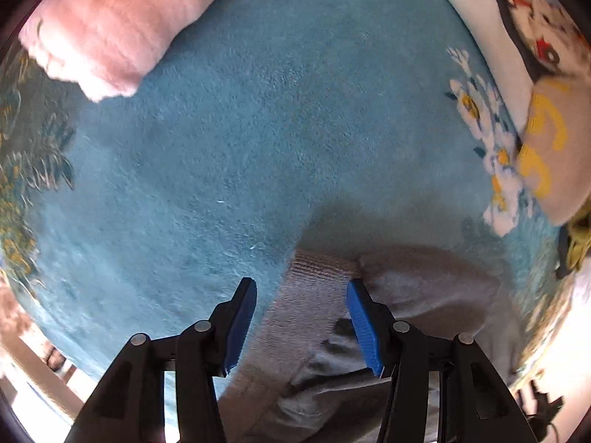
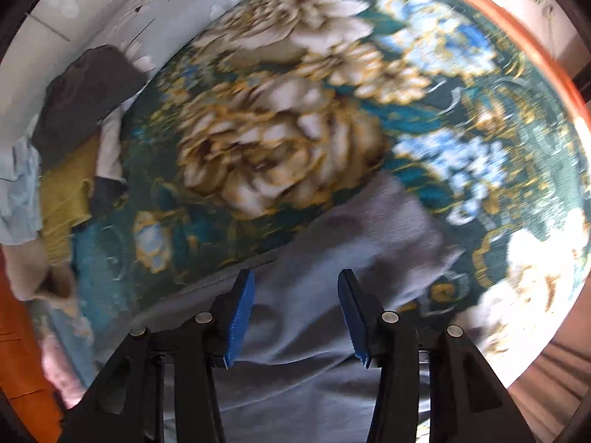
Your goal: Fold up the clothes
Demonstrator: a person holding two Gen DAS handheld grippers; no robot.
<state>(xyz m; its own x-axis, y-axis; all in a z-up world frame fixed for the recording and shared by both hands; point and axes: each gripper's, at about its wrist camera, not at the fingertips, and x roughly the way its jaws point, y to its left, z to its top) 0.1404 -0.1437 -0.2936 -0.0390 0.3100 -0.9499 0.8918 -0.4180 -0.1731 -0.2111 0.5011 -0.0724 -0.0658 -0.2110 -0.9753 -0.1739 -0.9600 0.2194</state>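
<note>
With both the left gripper (image 1: 301, 297) and right gripper (image 2: 295, 289) released above the grey garment (image 1: 424, 288) on the floral blanket (image 2: 280, 140), lower squarely, then pinch its ribbed cuff (image 1: 317, 265).

The teal blanket (image 1: 229, 140) is a plush, matt cloth with a short fuzzy nap, and the pink garment (image 1: 107, 26) on it looks softer still, a fluffy ribbed fleece. The grey garment (image 1: 424, 288) is matt, brushed knit with a ribbed cuff (image 1: 317, 262). The left tongs (image 1: 301, 326) and right tongs (image 2: 295, 315) are matt black plastic with ridged blue pads (image 1: 364, 326) and dull metal pins (image 1: 400, 326).
</note>
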